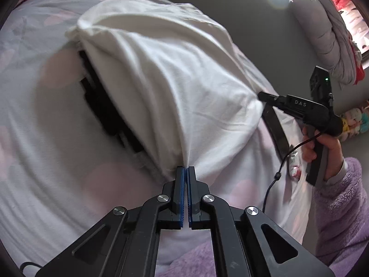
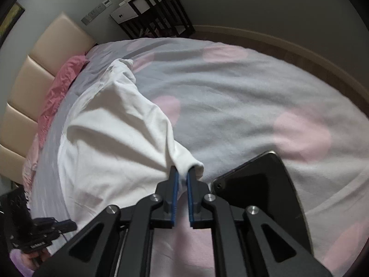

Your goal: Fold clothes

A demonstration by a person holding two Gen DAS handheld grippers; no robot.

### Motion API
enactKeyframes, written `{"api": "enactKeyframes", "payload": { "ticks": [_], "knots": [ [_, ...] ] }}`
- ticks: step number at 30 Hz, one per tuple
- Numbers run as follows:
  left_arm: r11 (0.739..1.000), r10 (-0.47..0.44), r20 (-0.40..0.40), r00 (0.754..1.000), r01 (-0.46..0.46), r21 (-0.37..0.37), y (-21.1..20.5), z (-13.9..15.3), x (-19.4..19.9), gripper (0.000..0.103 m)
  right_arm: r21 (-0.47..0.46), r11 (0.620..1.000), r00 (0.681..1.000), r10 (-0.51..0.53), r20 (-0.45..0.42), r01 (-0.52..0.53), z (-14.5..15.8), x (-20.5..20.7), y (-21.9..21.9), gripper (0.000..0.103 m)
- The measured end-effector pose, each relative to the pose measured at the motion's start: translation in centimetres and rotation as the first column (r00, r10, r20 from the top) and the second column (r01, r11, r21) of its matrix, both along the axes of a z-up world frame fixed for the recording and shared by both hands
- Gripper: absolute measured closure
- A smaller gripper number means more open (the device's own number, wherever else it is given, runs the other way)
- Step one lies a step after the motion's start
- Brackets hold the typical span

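The white garment (image 1: 166, 87) hung lifted over the bed (image 1: 34, 115), stretched between the two grippers, its far end resting on the pink-dotted cover. The left gripper (image 1: 186, 173) had its blue-lined fingers (image 1: 181, 184) pressed together on a gathered point of the near hem. The right gripper (image 2: 182, 177) pinched a bunched corner of the same cloth, its fingers (image 2: 175, 184) held slightly apart by the wad between them. In the left wrist view the right gripper showed at the garment's right corner, well apart from the left one.

The step in hand looked like carrying the held edge over to make a fold. To do it well, both grips would need to stay level and the span kept taut, so the cloth lands flat without sagging in the middle. A dark phone (image 2: 260, 184) lay on the cover just beside the right gripper; the cloth should be laid clear of it.
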State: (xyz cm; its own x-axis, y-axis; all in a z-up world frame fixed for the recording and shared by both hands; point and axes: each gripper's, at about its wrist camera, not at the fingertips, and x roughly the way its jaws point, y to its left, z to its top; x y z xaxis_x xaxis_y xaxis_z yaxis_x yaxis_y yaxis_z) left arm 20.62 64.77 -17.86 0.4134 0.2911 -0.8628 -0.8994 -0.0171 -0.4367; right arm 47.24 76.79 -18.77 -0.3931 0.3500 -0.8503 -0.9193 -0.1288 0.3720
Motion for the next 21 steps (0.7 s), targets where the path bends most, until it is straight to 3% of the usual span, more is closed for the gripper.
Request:
{"api": "enactKeyframes", "payload": {
  "ticks": [2, 5, 8, 10, 15, 21],
  "knots": [
    [1.000, 0.015, -0.017, 1.000, -0.015, -0.013, -0.4, -0.3, -0.8, 0.103, -0.010, 1.000, 0.999, 0.020, 0.037, -0.020, -0.8, -0.3, 0.2, 0.095],
    [0.999, 0.032, -0.015, 0.999, -0.032, -0.005, -0.9, -0.3, -1.9, 0.103, -0.042, 0.999, 1.000, 0.004, 0.025, -0.003, -1.6, 0.1, 0.6, 0.089],
    [0.999, 0.050, -0.012, 0.999, -0.050, 0.008, -1.3, 0.0, -3.0, 0.103, 0.043, 0.999, 0.994, 0.015, 0.110, -0.020, 0.7, -0.3, -0.1, 0.083],
    [0.996, 0.069, -0.003, 0.998, -0.069, 0.057, -0.7, 1.7, -3.8, 0.101, 0.108, 0.992, 0.988, 0.052, 0.143, -0.068, 2.5, -1.1, -0.3, 0.083],
    [0.970, 0.112, 0.070, 0.991, -0.125, 0.208, 3.0, 5.5, -4.8, 0.096, 0.191, 0.958, 0.975, 0.196, 0.103, -0.213, 5.2, -5.3, 1.8, 0.086],
    [0.966, 0.096, 0.091, 0.991, -0.115, 0.230, 8.7, 5.0, -4.0, 0.096, 0.215, 0.928, 0.953, 0.288, 0.096, -0.303, 5.1, -10.8, 5.9, 0.087]
  ]
}}
